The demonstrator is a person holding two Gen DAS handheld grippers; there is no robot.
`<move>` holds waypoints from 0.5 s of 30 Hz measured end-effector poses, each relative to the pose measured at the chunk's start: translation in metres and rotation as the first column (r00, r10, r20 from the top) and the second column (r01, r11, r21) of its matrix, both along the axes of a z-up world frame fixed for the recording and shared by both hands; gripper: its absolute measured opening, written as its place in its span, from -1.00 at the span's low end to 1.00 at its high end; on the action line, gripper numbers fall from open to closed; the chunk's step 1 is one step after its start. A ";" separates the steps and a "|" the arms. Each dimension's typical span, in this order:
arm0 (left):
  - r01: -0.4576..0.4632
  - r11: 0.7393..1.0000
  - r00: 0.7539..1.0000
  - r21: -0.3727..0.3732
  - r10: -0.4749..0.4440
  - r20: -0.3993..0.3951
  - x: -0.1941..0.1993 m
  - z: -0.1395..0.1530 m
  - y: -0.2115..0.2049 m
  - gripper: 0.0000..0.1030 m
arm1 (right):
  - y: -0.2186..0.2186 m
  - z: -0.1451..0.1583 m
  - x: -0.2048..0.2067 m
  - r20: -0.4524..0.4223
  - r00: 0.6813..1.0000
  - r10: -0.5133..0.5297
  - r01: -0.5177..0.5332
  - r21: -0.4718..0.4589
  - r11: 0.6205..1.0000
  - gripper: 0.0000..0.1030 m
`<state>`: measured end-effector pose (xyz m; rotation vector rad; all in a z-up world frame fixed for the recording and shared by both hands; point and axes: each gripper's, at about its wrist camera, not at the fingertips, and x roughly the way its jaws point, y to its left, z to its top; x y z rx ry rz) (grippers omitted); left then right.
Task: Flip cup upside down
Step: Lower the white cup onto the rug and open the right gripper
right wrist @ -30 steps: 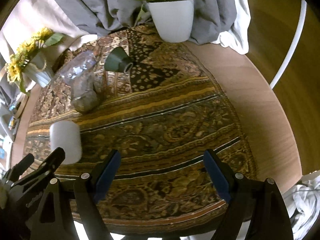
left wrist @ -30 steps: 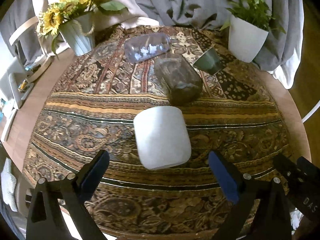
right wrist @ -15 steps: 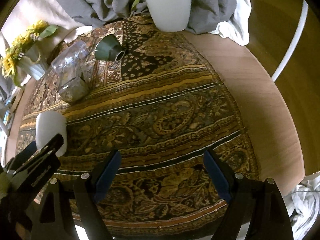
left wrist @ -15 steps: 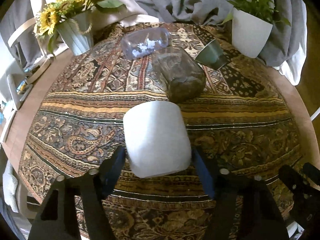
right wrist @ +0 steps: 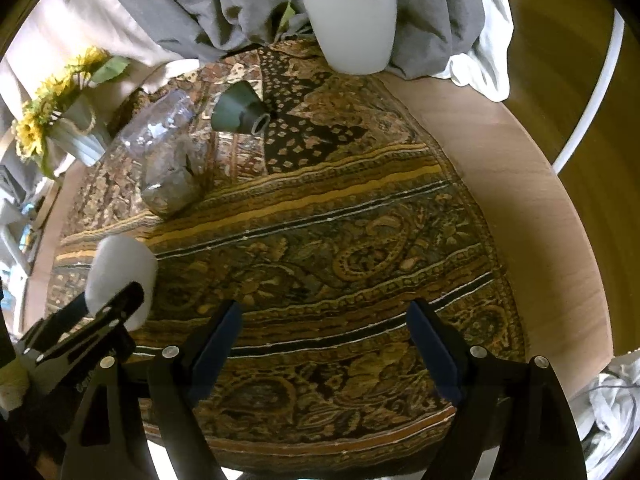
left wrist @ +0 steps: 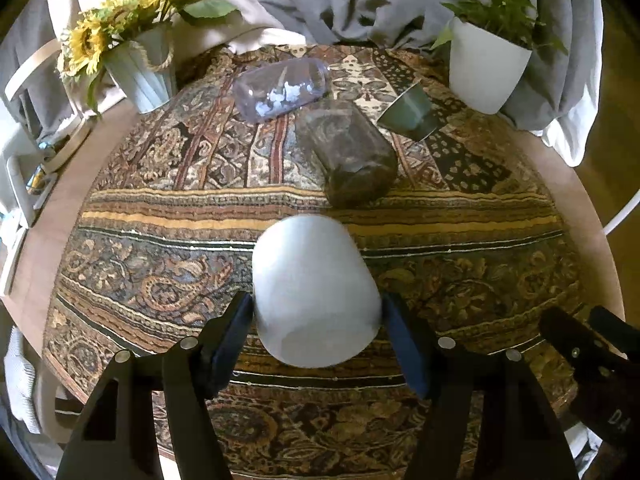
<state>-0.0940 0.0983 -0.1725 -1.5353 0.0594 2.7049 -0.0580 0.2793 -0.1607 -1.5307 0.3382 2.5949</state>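
A plain white cup lies on its side on the patterned cloth, its rounded base toward the camera and its mouth hidden on the far side. My left gripper is shut on the cup, one blue pad on each side of it. The cup and the left gripper also show at the left of the right wrist view. My right gripper is open and empty, hovering over the cloth near the table's front edge, to the right of the cup.
A brown glass jar and a clear plastic jar lie on their sides behind the cup. A dark green cup lies tipped further back. A white plant pot and a sunflower vase stand at the back corners.
My left gripper moved forward around the white cup and closed on its sides. The right gripper stayed open and drifted slightly.
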 end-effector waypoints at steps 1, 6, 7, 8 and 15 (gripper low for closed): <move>-0.001 1.000 1.000 0.000 0.001 -0.002 -0.001 0.002 -0.001 0.28 | -0.001 0.002 0.000 -0.006 1.000 0.001 -0.001 0.000 1.000 0.64; -0.007 1.000 1.000 0.008 0.007 -0.018 -0.009 0.009 -0.007 0.18 | -0.005 0.007 -0.006 -0.028 1.000 -0.008 0.007 -0.013 1.000 0.64; -0.005 1.000 1.000 -0.002 0.004 -0.025 -0.012 0.010 -0.007 0.14 | -0.007 0.008 -0.008 -0.030 0.999 -0.010 0.010 -0.015 1.000 0.64; -0.002 1.000 1.000 -0.007 0.002 -0.027 -0.014 0.010 -0.007 0.14 | -0.007 0.008 -0.009 -0.033 0.999 -0.011 0.011 -0.017 1.000 0.64; 0.008 1.000 1.000 0.005 -0.008 -0.008 -0.017 0.006 -0.012 0.12 | -0.011 0.005 -0.013 -0.027 1.000 -0.017 0.016 -0.022 1.000 0.64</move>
